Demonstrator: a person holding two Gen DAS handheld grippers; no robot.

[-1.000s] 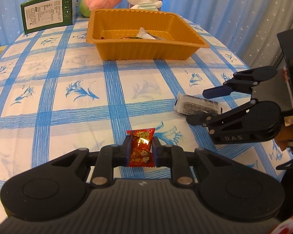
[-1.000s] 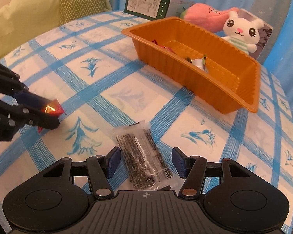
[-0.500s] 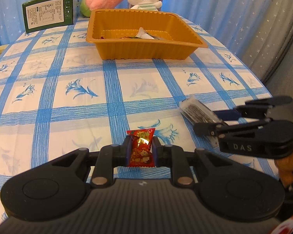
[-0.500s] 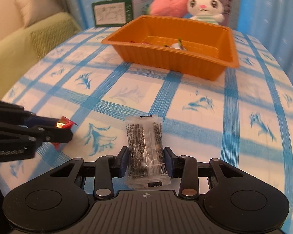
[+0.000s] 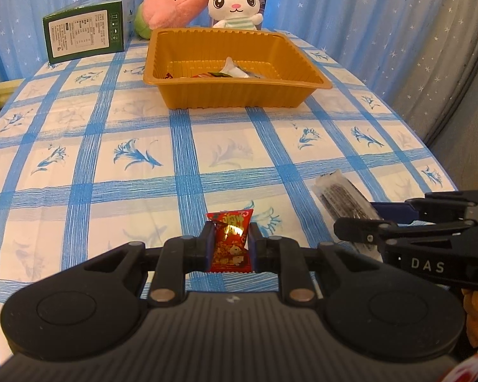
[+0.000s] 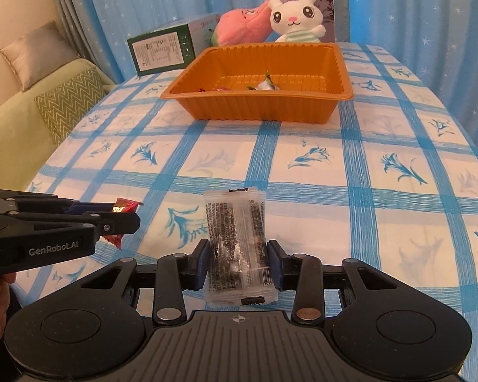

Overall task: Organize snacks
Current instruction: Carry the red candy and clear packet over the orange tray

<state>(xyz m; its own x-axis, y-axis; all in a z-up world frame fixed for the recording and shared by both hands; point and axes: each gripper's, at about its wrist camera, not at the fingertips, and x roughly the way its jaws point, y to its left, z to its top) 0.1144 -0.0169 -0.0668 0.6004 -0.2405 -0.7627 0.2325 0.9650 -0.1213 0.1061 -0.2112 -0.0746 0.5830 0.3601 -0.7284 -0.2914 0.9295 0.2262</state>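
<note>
Both grip: left gripper [image 5: 228,245] clamps red candy [image 5: 230,242]; right gripper [image 6: 238,262] clamps clear packet [image 6: 237,245], print unreadable; orange tray [image 6: 261,108] contents half-hidden.

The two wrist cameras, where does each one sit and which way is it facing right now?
Left wrist: behind the left gripper, which pinches a red candy; faces the orange tray; right gripper at right.
Right wrist: behind the right gripper, clamped on a clear packet; same tray; left gripper at left.
Shared: tray, green box, white bunny, checked tablecloth.
</note>
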